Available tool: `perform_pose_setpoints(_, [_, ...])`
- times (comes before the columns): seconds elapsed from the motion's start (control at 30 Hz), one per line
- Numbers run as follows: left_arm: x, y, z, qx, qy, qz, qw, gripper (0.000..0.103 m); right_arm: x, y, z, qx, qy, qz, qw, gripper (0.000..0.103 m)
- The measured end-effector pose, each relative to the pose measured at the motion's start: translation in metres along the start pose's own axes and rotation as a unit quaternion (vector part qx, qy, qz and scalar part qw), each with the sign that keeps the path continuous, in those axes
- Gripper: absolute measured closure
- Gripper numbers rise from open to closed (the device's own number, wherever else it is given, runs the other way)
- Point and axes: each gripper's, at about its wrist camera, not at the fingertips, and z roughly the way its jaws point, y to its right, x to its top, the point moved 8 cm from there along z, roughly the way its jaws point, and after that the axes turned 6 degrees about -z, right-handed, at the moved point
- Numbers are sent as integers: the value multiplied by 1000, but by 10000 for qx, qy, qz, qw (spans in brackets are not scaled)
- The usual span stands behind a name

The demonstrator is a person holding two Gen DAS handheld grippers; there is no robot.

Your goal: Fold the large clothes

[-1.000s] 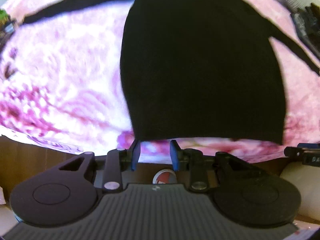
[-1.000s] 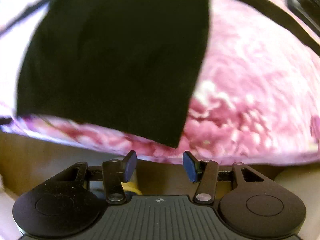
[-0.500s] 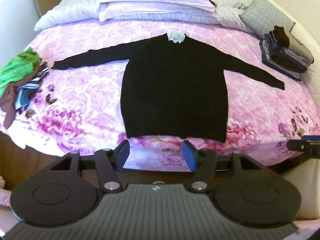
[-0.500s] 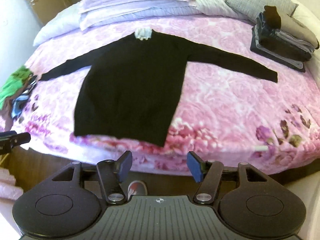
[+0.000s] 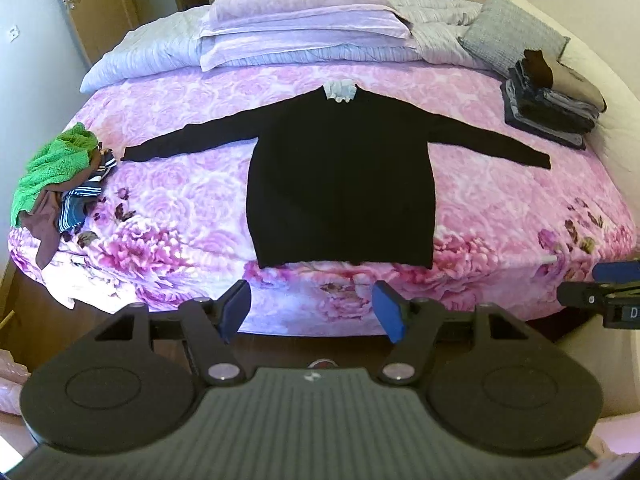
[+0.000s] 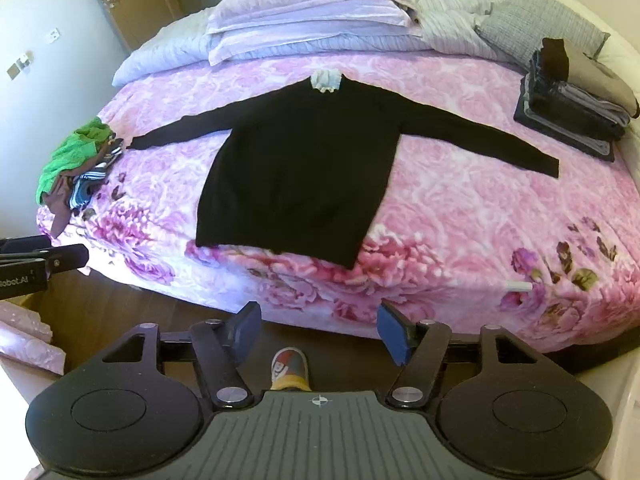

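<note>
Though flat, sweater [image 5: 340, 184] collar twd pillows [image 5: 304, 20]

A bed with a pink floral bedspread [image 5: 168, 200] is filling most of both views. Lilac pillows [image 5: 304, 12] are lying stacked at top centre, on a pale striped quilt [image 5: 144, 60]. A grey cushion [image 5: 508, 36] is leaning at upper right. Below it, a stack of folded dark garments [image 5: 548, 112] is sitting near the bed's right edge. A loose heap of green, brown and striped clothing [image 5: 56, 176] is lying at the left edge. A wooden door [image 5: 96, 4] is standing at upper left. A slippered foot [image 6: 289, 368] is showing at bottom centre of the right view, on wooden flooring [image 6: 120, 312].
</note>
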Motion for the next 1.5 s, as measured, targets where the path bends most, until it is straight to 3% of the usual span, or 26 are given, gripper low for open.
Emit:
perform_pose_setpoints(0.47, [-21, 10, 5, -152, -249, 144, 9995, 39, -11, -3, 5, -31, -200, -86, 9998, 33])
perform_pose_setpoints(1.5, [8, 43, 17, -247, -94, 339, 9991, 37, 9, 32, 1, -155, -34, 92, 9998, 33])
